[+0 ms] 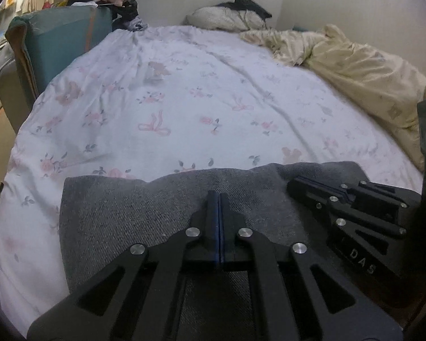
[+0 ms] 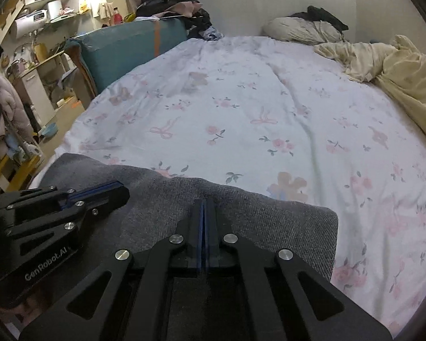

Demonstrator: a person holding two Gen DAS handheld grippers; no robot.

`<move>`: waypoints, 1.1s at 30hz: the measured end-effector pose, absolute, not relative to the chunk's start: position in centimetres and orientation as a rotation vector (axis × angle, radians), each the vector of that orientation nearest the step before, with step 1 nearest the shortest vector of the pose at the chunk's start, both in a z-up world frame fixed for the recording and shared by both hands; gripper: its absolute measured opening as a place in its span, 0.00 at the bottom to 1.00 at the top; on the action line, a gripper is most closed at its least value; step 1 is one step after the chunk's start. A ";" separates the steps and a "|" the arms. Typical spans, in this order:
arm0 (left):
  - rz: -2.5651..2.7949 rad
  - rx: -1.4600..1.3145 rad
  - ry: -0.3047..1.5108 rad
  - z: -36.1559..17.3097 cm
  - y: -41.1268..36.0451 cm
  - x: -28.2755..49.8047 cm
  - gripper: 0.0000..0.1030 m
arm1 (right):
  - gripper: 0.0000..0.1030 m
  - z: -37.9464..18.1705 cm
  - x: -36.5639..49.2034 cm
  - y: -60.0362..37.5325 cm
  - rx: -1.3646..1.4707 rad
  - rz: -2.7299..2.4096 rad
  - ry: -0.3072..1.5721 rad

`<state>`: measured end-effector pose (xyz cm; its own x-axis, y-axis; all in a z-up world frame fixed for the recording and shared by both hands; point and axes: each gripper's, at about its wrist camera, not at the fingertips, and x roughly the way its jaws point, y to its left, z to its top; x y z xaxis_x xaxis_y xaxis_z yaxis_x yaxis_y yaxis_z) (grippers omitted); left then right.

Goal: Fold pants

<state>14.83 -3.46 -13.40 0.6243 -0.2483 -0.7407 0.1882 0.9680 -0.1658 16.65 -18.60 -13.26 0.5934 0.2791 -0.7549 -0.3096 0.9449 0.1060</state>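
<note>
The grey pants [image 1: 122,213] lie folded into a compact rectangle at the near edge of the bed; they also show in the right wrist view [image 2: 269,221]. My left gripper [image 1: 218,196] is shut, its blue pads together, over the pants' middle with nothing visibly between the fingers. My right gripper [image 2: 203,203] is shut the same way over the pants. Each gripper shows in the other's view: the right one [image 1: 301,183] at right, the left one [image 2: 116,189] at left, both resting over the cloth.
The bed's white floral sheet [image 1: 184,99] stretches ahead. A cream duvet [image 1: 355,68] is bunched at far right, a pillow [image 1: 227,18] at the head. A teal padded board [image 1: 62,37] stands left of the bed. Kitchen clutter [image 2: 28,56] lies beyond.
</note>
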 end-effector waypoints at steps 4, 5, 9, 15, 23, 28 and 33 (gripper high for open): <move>-0.203 0.007 0.916 -14.8 -4.9 15.6 0.02 | 0.00 -15.0 17.9 -18.8 -0.004 0.348 0.948; -0.207 -0.002 0.927 -14.8 -4.8 15.9 0.02 | 0.00 -15.2 18.1 -18.8 -0.005 0.348 0.955; -0.252 -0.047 0.936 -13.8 -3.8 15.9 0.01 | 0.00 -14.2 17.9 -19.9 0.083 0.378 0.957; -0.212 -0.213 0.819 -10.7 -0.6 14.9 0.01 | 0.00 -11.5 17.2 -22.5 0.157 0.333 0.884; -0.107 -0.240 0.923 -11.5 2.3 16.8 0.01 | 0.00 -11.3 17.2 -24.0 0.137 0.202 0.886; -0.096 -0.472 0.971 -11.1 7.5 15.3 0.18 | 0.13 -11.3 17.1 -33.0 0.655 0.240 0.996; -0.092 -0.625 0.953 -10.6 10.0 12.3 0.90 | 0.93 -11.0 15.8 -33.9 0.715 0.310 1.080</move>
<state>12.26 10.03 -10.63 0.5895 -0.3398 -0.7328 -0.1939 0.8211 -0.5368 15.80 -33.86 -10.95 0.4570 0.5586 -0.6921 0.1057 0.7386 0.6659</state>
